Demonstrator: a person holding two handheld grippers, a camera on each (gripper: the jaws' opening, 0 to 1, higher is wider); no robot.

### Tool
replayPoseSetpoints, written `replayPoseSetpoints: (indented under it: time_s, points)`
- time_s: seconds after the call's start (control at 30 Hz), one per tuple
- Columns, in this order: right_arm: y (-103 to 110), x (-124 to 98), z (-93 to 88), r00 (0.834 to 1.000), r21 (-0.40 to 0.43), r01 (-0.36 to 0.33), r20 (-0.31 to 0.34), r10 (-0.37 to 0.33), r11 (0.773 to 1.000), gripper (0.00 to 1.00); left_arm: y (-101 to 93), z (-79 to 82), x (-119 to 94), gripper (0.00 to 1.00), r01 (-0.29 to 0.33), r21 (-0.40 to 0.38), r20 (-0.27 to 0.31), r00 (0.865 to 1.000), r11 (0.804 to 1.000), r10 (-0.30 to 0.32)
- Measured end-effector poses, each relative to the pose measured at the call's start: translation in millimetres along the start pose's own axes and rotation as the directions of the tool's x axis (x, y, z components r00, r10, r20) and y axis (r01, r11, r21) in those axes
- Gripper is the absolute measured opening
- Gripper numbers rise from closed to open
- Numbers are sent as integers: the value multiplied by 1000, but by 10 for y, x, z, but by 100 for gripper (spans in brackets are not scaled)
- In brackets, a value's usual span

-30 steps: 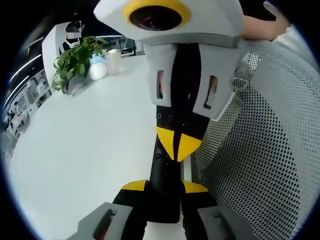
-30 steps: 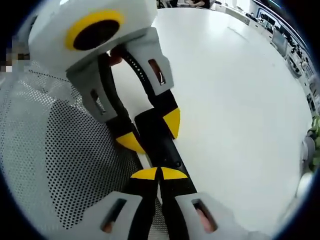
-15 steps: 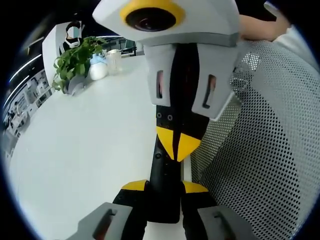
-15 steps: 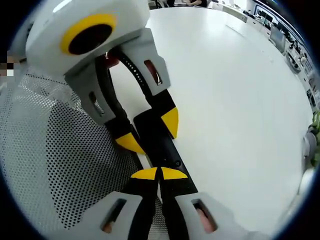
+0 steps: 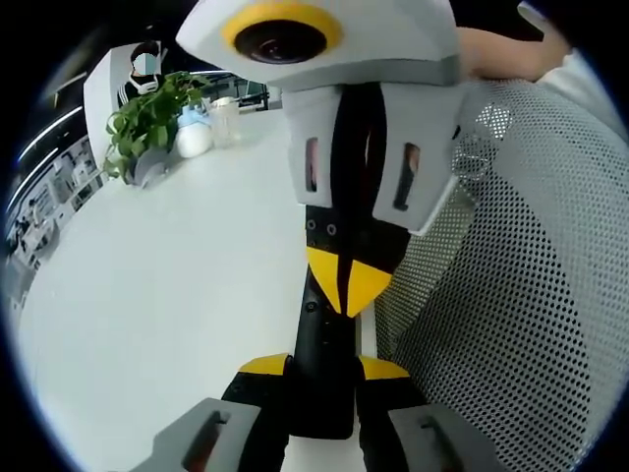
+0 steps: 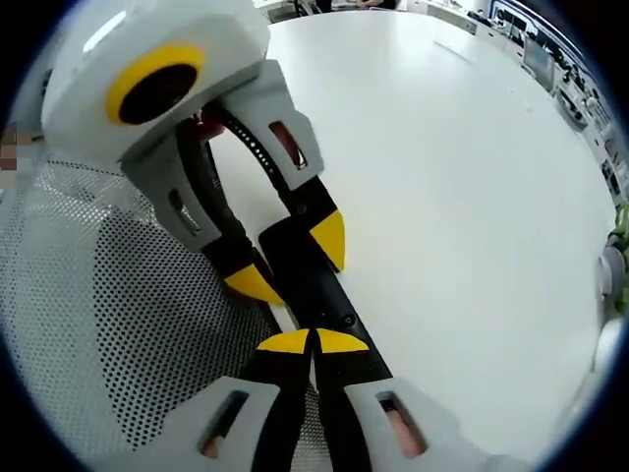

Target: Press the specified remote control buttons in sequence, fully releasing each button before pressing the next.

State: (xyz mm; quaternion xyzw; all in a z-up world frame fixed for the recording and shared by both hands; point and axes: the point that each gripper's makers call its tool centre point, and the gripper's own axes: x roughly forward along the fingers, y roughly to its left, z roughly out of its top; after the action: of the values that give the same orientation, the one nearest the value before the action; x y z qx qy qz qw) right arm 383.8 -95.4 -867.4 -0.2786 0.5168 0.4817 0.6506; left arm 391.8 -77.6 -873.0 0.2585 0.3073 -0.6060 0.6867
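Note:
A slim black remote (image 5: pixel 320 339) lies lengthwise between my left gripper's (image 5: pixel 322 367) yellow-tipped jaws, which are shut on its sides. My right gripper (image 5: pixel 344 282) comes down from the top of the left gripper view, its yellow tips closed together and resting on the remote's upper face. In the right gripper view the right gripper (image 6: pixel 314 341) is shut with its tips on the remote (image 6: pixel 313 285). The left gripper (image 6: pixel 290 261) reaches in from the upper left and clamps the remote's far end. The buttons are hidden.
A white table (image 5: pixel 167 285) spreads to the left. A grey mesh chair back (image 5: pixel 511 295) stands close on the right, also seen as mesh (image 6: pixel 118 324). A potted plant (image 5: pixel 147 118) and white cups (image 5: pixel 201 133) sit at the far table edge. A hand (image 5: pixel 501 49) shows above.
Both grippers keep their hold and contact on the remote. The pictures shift only slightly, with the left gripper sitting a little lower and to the left in the right gripper view.

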Motion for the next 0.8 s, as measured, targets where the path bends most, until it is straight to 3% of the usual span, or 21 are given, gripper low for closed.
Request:
replayPoseSetpoints:
  time_s: [0.3, 0.8]
  points:
    - [-74, -23, 148, 996, -18, 50, 69, -49, 999, 0, 1, -2, -1, 25, 5, 6, -5, 1000, 1000, -5]
    - [-79, 17, 149, 997, -28, 55, 61, -53, 998, 0, 2, -3, 2, 25, 11, 15, -14, 1000, 1000, -10]
